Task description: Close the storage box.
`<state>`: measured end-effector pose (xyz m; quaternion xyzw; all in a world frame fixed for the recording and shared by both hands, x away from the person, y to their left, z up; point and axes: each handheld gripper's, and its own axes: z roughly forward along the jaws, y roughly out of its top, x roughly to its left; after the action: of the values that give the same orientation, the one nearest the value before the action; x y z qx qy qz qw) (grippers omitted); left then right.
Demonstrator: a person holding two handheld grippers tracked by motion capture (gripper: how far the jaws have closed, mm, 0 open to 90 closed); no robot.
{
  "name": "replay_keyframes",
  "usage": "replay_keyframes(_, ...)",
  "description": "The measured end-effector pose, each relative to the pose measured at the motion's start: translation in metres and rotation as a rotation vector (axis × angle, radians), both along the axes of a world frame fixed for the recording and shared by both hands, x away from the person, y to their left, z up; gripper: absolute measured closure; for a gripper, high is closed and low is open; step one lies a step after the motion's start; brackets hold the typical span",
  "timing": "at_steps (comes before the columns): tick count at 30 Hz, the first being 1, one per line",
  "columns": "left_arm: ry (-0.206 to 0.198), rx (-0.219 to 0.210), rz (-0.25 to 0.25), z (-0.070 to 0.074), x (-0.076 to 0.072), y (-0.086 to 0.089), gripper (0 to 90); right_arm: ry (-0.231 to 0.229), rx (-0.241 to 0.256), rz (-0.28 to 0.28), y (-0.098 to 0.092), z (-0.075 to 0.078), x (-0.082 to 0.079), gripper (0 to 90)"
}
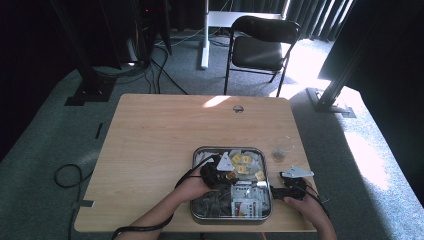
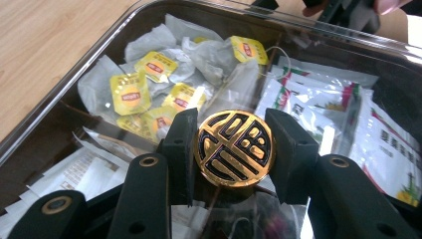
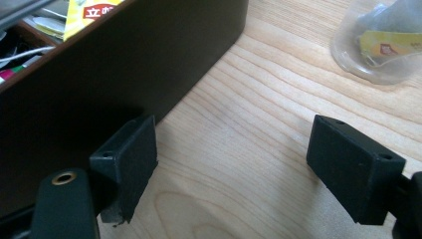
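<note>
A clear lid with a round gold-and-black knob (image 2: 234,148) covers the metal tin (image 1: 196,156) near the table's front edge. My left gripper (image 1: 227,175) (image 2: 234,149) is shut on that knob, one jaw on either side. Under the lid lie yellow tea bags (image 2: 130,93) and white sachets (image 2: 318,104). My right gripper (image 1: 281,188) (image 3: 231,164) is open just right of the tin, low over the wood, with its left jaw next to the tin's dark side wall (image 3: 124,64). A clear glass (image 1: 281,151) (image 3: 383,45) with a tea bag in it stands beyond it.
The wooden table (image 1: 160,135) is bare across its left and far parts. A black folding chair (image 1: 260,47) stands beyond the far edge. Cables (image 1: 67,175) lie on the carpet at the left.
</note>
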<state>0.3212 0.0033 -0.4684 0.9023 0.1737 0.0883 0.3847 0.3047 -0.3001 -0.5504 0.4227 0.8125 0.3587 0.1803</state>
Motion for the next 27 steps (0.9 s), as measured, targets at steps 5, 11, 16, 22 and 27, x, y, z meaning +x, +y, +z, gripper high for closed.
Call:
replay_keyframes(5, 0.002, 0.012, 0.000, -0.0023, 0.0012, -0.0019, 58.9, 0.000, 0.000, 0.000, 0.0000, 0.0000, 0.0000, 19.1)
replay_keyframes(11, 0.009, 0.014, 0.007, -0.0048, 0.0007, -0.0023, 58.8, 0.000, 0.000, 0.000, 0.0000, 0.0000, -0.0001, 19.1)
replay_keyframes(16, 0.021, 0.006, 0.004, -0.0056, 0.0024, -0.0018, 58.8, 0.001, 0.000, 0.000, 0.0000, 0.0000, 0.0000, 19.1)
replay_keyframes(22, 0.042, -0.030, 0.020, -0.0084, 0.0028, -0.0002, 58.8, 0.001, 0.000, 0.000, 0.0000, 0.0000, 0.0000, 19.1)
replay_keyframes(27, 0.039, -0.040, 0.026, -0.0095, 0.0016, 0.0004, 58.8, 0.000, 0.000, 0.000, 0.0000, -0.0001, -0.0001, 19.1)
